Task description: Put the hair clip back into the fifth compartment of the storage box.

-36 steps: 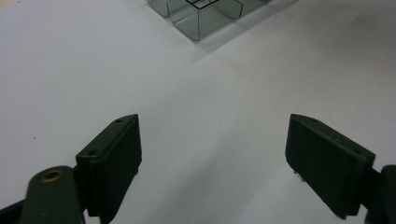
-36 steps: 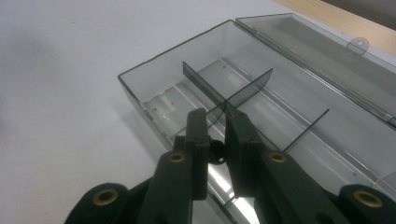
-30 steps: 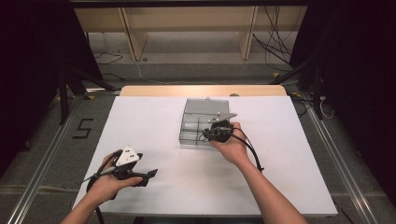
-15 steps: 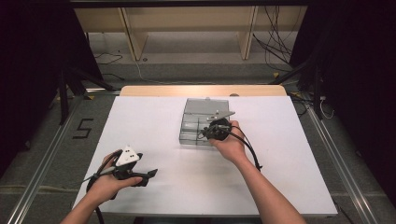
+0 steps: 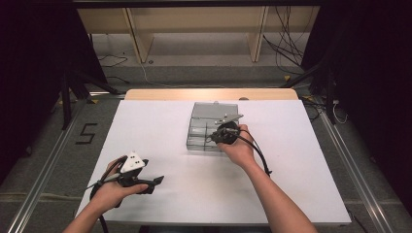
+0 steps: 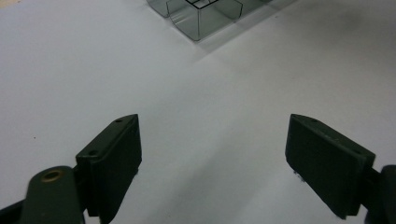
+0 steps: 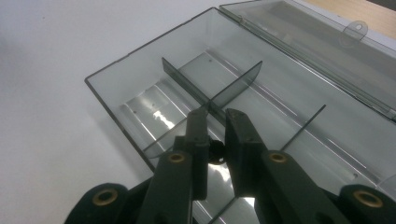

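Note:
A clear grey plastic compartment box (image 5: 200, 141) stands on the white table (image 5: 160, 131) with its lid (image 5: 214, 109) laid open at the far side. My right gripper (image 5: 217, 136) reaches into the box's near right part. In the right gripper view, this gripper (image 7: 215, 114) is shut on a thin translucent divider (image 7: 236, 83) that stands upright among the box's compartments (image 7: 140, 46). My left gripper (image 5: 154, 181) rests low at the table's near left, far from the box. The left gripper (image 6: 212, 126) is open, with bare table between its jaws and the box's corner (image 6: 205, 21) ahead.
A wooden strip (image 5: 209, 93) edges the table's far side. Beyond it stand shelf legs and loose cables on the floor (image 5: 291, 53). A cable (image 5: 257, 153) trails from the right gripper along the forearm. The lid's latch tab (image 7: 357, 29) sticks up at the far edge.

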`<state>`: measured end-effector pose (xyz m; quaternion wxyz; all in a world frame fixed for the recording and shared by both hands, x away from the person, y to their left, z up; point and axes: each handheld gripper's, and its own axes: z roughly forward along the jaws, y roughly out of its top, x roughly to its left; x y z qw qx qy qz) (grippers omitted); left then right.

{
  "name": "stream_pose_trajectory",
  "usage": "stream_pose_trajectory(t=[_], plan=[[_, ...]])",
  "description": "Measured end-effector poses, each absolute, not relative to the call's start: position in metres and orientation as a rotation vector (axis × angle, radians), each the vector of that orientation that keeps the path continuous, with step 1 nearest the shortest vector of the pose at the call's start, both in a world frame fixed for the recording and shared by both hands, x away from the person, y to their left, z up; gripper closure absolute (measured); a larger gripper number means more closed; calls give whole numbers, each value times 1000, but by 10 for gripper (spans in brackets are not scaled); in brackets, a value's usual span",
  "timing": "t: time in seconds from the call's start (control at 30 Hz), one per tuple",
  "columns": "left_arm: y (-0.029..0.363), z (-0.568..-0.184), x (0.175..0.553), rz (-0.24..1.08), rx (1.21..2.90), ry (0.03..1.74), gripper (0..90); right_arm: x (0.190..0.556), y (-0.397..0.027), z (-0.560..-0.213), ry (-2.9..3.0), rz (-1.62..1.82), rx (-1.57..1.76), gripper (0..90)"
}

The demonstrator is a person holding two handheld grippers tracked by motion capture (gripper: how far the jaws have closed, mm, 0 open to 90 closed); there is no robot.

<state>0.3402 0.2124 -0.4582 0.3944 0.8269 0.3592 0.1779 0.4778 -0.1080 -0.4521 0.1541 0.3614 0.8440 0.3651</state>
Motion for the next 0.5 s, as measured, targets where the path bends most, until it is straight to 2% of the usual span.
stream_pose_trajectory(t=[0.5], plan=[[212,-458,340,449,2097,911,182,483,-104,-458,2437,1024,1062,804]])
